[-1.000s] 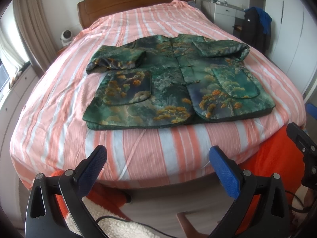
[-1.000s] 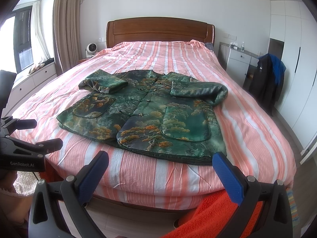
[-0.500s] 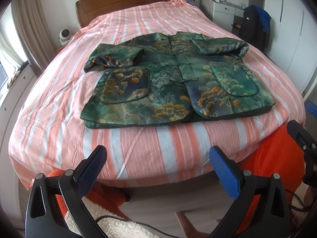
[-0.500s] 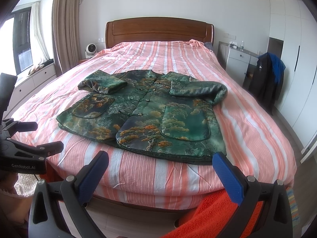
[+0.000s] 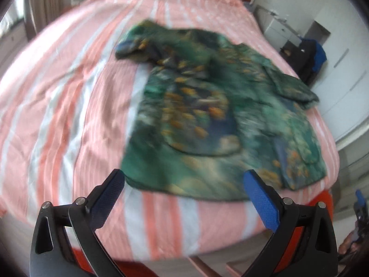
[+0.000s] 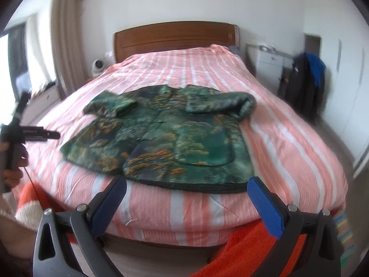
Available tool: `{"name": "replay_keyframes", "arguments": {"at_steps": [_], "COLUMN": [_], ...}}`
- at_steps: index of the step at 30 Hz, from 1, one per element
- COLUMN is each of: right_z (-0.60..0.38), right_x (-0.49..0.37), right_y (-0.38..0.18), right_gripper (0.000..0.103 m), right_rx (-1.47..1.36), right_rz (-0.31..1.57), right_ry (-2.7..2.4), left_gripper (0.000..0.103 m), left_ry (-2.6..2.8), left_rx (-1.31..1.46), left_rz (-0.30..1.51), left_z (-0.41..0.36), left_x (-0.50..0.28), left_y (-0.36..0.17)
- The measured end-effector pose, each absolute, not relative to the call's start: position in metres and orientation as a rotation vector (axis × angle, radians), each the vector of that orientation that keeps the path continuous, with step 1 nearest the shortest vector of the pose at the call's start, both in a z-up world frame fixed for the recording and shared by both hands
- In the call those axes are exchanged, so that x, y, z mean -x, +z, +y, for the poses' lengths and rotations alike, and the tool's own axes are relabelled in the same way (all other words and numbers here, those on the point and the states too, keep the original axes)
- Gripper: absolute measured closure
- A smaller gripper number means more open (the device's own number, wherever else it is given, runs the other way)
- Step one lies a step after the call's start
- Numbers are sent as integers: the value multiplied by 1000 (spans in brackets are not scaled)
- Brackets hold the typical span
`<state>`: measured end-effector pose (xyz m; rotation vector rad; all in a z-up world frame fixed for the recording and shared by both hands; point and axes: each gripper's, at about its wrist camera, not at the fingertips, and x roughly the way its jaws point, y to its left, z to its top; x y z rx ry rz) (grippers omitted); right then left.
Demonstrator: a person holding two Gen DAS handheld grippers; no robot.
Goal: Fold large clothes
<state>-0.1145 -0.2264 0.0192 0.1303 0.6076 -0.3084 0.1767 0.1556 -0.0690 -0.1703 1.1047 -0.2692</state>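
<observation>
Both tools stand with their fingers wide apart and hold nothing, the left tool [image 5: 183,190] hanging over the near left hem corner of the green patterned jacket [image 6: 161,136] and the right tool [image 6: 186,198] just short of its near right hem. The jacket lies flat, front up, on the striped bed [image 6: 288,143], sleeves already folded across the chest. Its collar points to the headboard [image 6: 175,38] and its hem to the foot, so its long axis runs along the bed. The approach probably goes best if each tool takes a hem corner through all layers, evenly.
</observation>
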Motion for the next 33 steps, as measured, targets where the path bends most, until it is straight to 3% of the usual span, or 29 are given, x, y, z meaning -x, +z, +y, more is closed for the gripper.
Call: {"name": "replay_keyframes", "arguments": {"at_steps": [6, 9, 10, 11, 12, 13, 14, 15, 17, 19, 22, 28, 33], "right_z": [-293, -331, -353, -371, -392, -408, -421, -433, -440, -438, -426, -434, -436], "right_x": [119, 106, 95, 86, 74, 64, 55, 44, 29, 16, 5, 15, 22], "right_y": [5, -16, -30, -42, -58, -72, -82, -93, -104, -106, -97, -85, -89], "right_gripper": [0, 0, 0, 0, 0, 0, 1, 4, 21, 65, 82, 84, 88], "right_rx": [-303, -333, -362, -397, -453, -503, -545, -599, -669, -672, -555, -439, -446], "right_rz": [649, 688, 728, 764, 808, 844, 862, 874, 885, 910, 963, 985, 1000], "right_ry": [-350, -292, -261, -245, -231, -222, -213, -190, -121, -90, -114, -180, -180], "left_gripper": [1, 1, 11, 42, 59, 83, 88, 90, 92, 93, 92, 92, 92], "left_ry": [-297, -292, -297, -309, -317, -310, -306, -303, -296, -305, -314, -286, -267], "left_rx": [188, 158, 158, 161, 160, 155, 149, 136, 125, 151, 201, 130, 198], "left_rz": [1338, 1330, 1324, 1319, 1319, 1319, 1308, 1297, 1284, 1273, 1276, 1307, 1307], "left_z": [168, 158, 156, 152, 148, 146, 143, 140, 138, 140, 140, 109, 107], "left_x": [-234, -229, -226, -222, -217, -212, -206, -200, -188, -173, -137, -76, -70], "left_y": [-148, -155, -154, -153, -152, -151, -148, -145, -132, -120, -107, -123, -123]}}
